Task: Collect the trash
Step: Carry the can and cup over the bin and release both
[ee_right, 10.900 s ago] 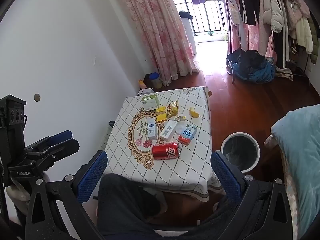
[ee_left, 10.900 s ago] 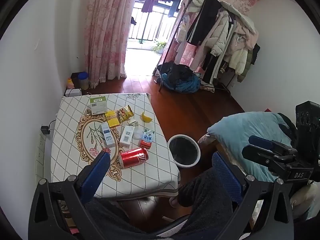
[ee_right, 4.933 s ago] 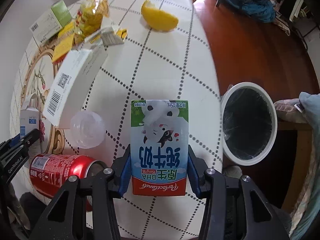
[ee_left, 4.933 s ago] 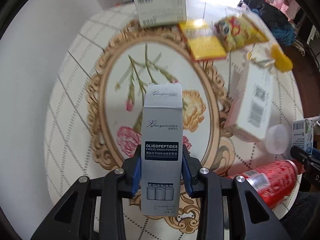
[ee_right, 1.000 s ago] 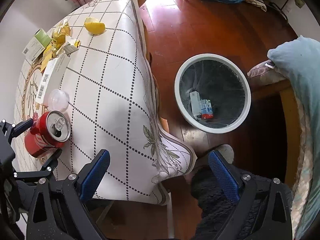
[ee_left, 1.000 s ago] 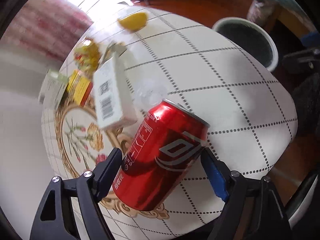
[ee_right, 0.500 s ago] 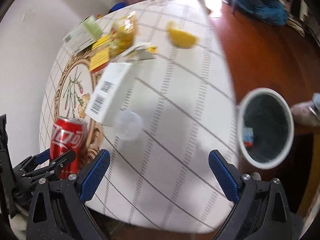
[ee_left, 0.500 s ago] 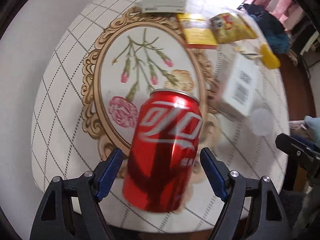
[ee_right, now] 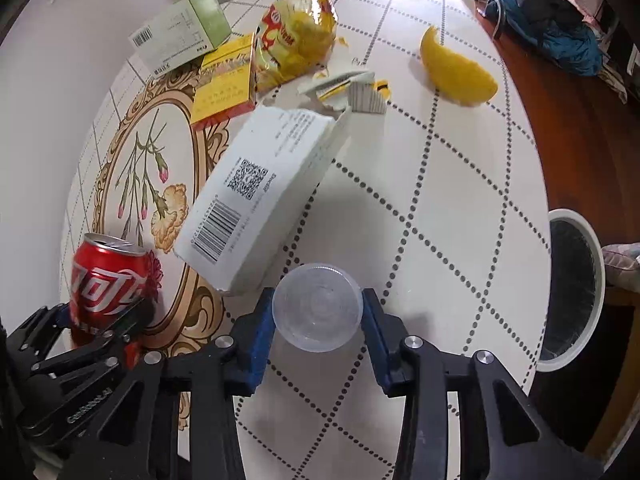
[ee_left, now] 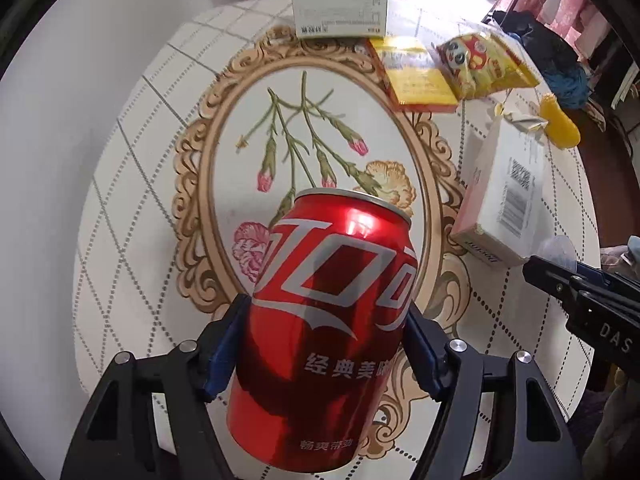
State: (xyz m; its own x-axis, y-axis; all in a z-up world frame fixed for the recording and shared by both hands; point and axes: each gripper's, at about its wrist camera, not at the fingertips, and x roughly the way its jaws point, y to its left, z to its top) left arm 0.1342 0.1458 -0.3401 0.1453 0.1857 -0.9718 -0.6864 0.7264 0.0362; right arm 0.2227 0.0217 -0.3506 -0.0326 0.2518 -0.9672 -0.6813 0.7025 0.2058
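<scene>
My left gripper (ee_left: 326, 350) is shut on a red cola can (ee_left: 328, 336), held over the near left part of the table; the can also shows in the right wrist view (ee_right: 106, 276). My right gripper (ee_right: 318, 336) has its blue pads against both sides of a small clear plastic cup (ee_right: 318, 306) that lies on the tablecloth. The white-rimmed trash bin (ee_right: 576, 288) stands on the floor to the right of the table.
On the table lie a white barcode box (ee_right: 260, 196), a yellow box (ee_right: 224, 82), a yellow snack bag (ee_right: 298, 40), a green-white box (ee_right: 180, 36), torn wrappers (ee_right: 348, 88) and a lemon wedge (ee_right: 456, 68). The table edge (ee_right: 536, 216) drops off at right.
My left gripper has closed on the can. My right gripper has moved in over the table and closed around the clear cup.
</scene>
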